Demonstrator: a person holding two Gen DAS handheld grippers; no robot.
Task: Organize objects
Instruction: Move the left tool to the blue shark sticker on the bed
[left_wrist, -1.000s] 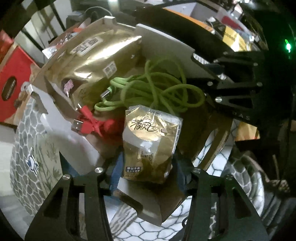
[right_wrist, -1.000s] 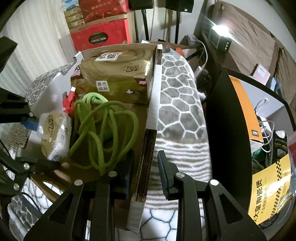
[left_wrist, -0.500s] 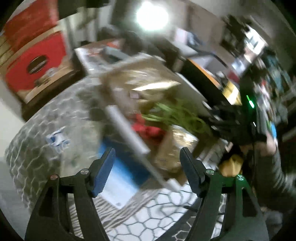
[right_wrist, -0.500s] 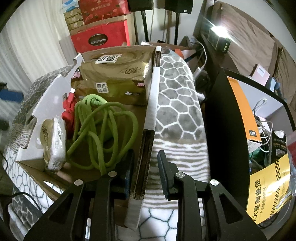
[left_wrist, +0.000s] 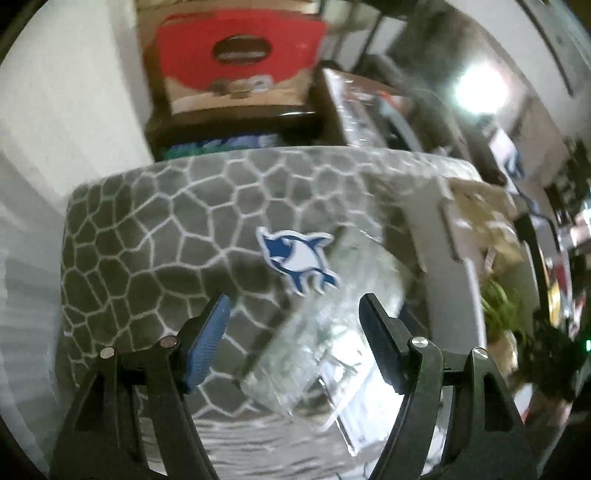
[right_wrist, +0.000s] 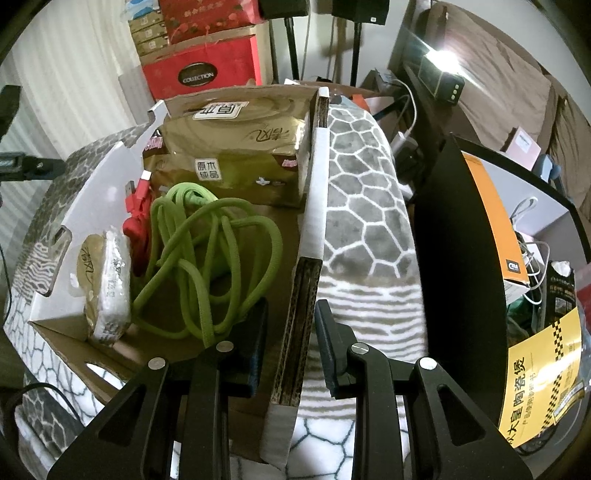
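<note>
Since a second ago we have let go of the small tissue pack (right_wrist: 107, 284) and swung our left gripper (left_wrist: 293, 332) away from the cardboard box (right_wrist: 310, 206); that gripper now hangs over the grey honeycomb blanket (left_wrist: 147, 236), fingers spread wide and empty. In the blurred left wrist view a clear plastic bag (left_wrist: 332, 339) lies on the blanket just beyond the fingertips, reaching from the centre toward 5 o'clock, and a blue-and-white shark patch (left_wrist: 297, 260) sits just above the centre. The box has slid out to 3 o'clock in that view, with a smear of green cable at its edge.

Our right gripper (right_wrist: 290, 332) has not shifted. Its fingers straddle the near end of the box's right wall at 6 o'clock, one pad inside and one outside, drawn close about the cardboard edge; we cannot tell whether the pads actually press it.

Inside the box, in the right wrist view, the small tissue pack stands on edge against the left wall at 9 o'clock. The green cable (right_wrist: 207, 251) lies coiled at the centre, the red cable (right_wrist: 138, 210) is beside it toward 10 o'clock, and two large gold tissue packs (right_wrist: 236, 155) are stacked at the far end toward 12 o'clock. A red carton (right_wrist: 195, 75) stands behind the box at 11 o'clock.
</note>
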